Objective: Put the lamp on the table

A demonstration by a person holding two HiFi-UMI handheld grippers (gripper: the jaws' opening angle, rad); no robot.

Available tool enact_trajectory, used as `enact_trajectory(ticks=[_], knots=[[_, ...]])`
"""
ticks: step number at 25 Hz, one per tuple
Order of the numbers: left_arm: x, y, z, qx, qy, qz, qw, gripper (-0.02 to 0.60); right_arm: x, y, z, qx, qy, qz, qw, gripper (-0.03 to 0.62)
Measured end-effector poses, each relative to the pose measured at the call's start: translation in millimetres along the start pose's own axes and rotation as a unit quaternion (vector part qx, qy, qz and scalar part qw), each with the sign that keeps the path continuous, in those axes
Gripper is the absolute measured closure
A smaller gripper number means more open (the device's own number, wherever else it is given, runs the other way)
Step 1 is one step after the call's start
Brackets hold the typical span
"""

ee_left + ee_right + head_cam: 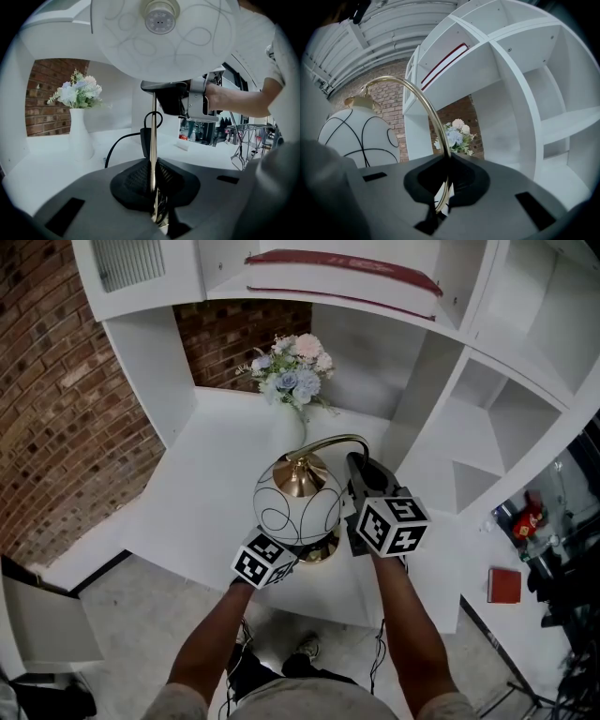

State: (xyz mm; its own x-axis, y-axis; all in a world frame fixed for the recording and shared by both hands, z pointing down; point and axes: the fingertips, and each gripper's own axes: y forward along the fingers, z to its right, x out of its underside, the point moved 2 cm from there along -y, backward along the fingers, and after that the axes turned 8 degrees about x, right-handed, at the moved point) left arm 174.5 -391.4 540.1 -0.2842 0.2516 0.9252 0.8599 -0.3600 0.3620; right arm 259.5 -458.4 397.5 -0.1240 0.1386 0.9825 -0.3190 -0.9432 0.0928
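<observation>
Left gripper (153, 185) fingers clamping lamp (298, 498) stem; right gripper (443, 185) fingers clamping its curved arm at 3 o'clock; vase (292, 423) standing at 12 o'clock.

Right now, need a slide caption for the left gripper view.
Left gripper clamps the lamp stem under its white globe shade; right gripper grips higher, flower vase behind.

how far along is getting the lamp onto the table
Done: the lamp is upright over the white table, near the flower vase. In hand: the left gripper clamps its straight stem in its jaws, the right gripper the curved brass arm. Left: whether the base already rests on the table doesn't show; set it down if needed, then release both grips.
</observation>
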Motion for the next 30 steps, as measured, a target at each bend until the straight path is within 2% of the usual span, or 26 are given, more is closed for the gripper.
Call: enact_trajectory(ticks=[8,14,20,25,30], knots=[[1,0,-3,0.006,-0.031,0.017,0.9994,0.528,0,1,0,0.001,-0.003,0.001,1.0,0.591],[-4,-5,-5,0.007,-0.059,0.041,0.9974,0.471,-2,-1,-2,0.002,-0.003,0.002,1.0,0.591],[-3,-15,-7,0.005,-0.062,0.035,0.9975,0.42,1,-8,-2,0.018,-0.003,-0.006,1.0,0.571],[-6,-30,-6,0.006,-0.059,0.036,0.9976,0.42,1,-12,-5,0.031,-0.002,-0.016,0.999,0.516],[-9,-47,-9,0.005,-0.053,0.034,0.998,0.42,-4,-22,-4,0.057,-0.008,-0.012,0.998,0.51]])
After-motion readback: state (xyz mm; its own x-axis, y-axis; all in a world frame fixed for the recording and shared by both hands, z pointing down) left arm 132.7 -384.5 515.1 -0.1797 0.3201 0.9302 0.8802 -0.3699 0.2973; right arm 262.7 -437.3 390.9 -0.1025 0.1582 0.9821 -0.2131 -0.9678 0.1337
